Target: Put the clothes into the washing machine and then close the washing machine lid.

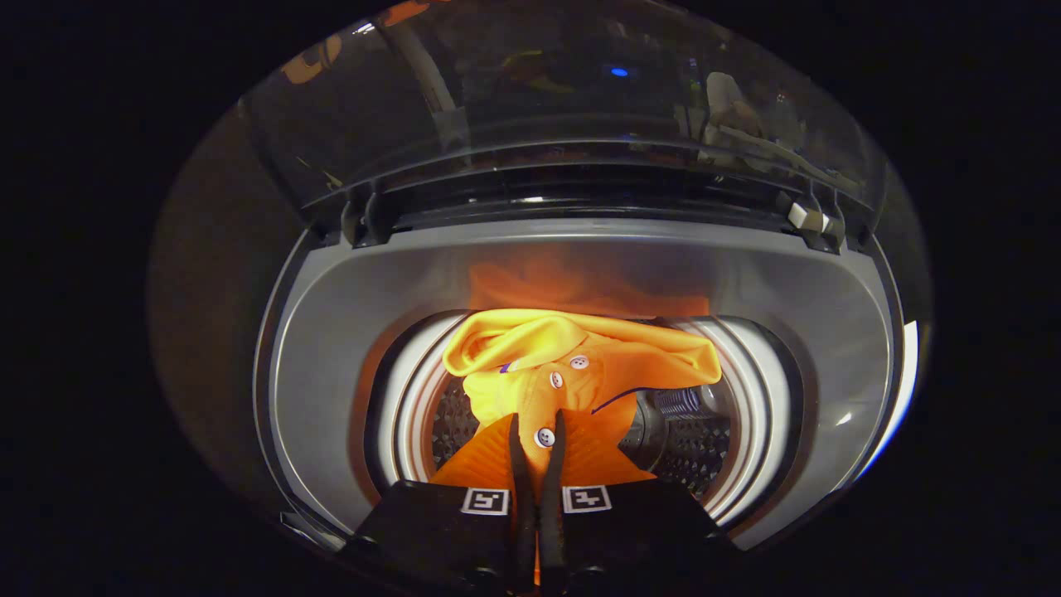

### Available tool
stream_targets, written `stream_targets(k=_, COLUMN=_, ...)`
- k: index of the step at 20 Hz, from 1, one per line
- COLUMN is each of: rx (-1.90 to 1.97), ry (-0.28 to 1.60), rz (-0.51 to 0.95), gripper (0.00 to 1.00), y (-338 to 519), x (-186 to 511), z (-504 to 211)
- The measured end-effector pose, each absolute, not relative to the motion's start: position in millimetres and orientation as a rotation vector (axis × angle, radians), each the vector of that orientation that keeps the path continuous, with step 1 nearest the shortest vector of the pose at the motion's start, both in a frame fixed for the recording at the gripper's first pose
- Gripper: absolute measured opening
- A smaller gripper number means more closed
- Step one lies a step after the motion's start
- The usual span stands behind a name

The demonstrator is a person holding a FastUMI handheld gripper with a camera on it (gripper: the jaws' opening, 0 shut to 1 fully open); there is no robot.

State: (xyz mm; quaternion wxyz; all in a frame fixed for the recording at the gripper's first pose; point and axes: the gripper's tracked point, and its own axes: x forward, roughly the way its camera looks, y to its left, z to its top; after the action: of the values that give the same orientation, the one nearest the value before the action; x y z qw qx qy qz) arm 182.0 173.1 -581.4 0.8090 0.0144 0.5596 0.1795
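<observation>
An orange shirt (572,356) with white buttons hangs from my gripper (537,427), bunched over the round mouth of the washing machine drum (704,439). Both fingers are shut on a fold of the fabric near a button. The shirt's collar and upper part lie ahead of the fingertips, reaching toward the drum's far edge. The washing machine lid (530,108), clear and dark, stands raised behind the grey top opening (331,332). The lower part of the shirt is hidden behind my fingers.
The perforated steel drum wall and its central agitator post (680,404) show to the right of the shirt. Lid hinges (808,217) sit at the back corners of the grey surround. The booth around the machine is dark.
</observation>
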Motion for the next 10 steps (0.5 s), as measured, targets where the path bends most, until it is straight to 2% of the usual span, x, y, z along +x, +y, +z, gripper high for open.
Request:
stream_targets(k=4, rx=0.055, ry=1.284, rz=0.355, gripper=0.11, y=169.2, x=182.3, z=-590.9)
stream_targets(k=6, rx=0.056, ry=1.287, rz=0.320, gripper=0.16, y=163.3, x=189.0, z=-593.6)
stream_targets(k=7, rx=0.059, ry=1.292, rz=0.323, gripper=0.24, y=163.2, x=188.3, z=-594.2)
stream_targets(k=8, rx=0.057, ry=1.287, rz=0.328, gripper=0.26, y=165.1, x=187.7, z=-593.5)
stream_targets(k=10, rx=0.014, ry=1.273, rz=0.337, gripper=0.55, y=159.5, x=189.0, z=-589.4)
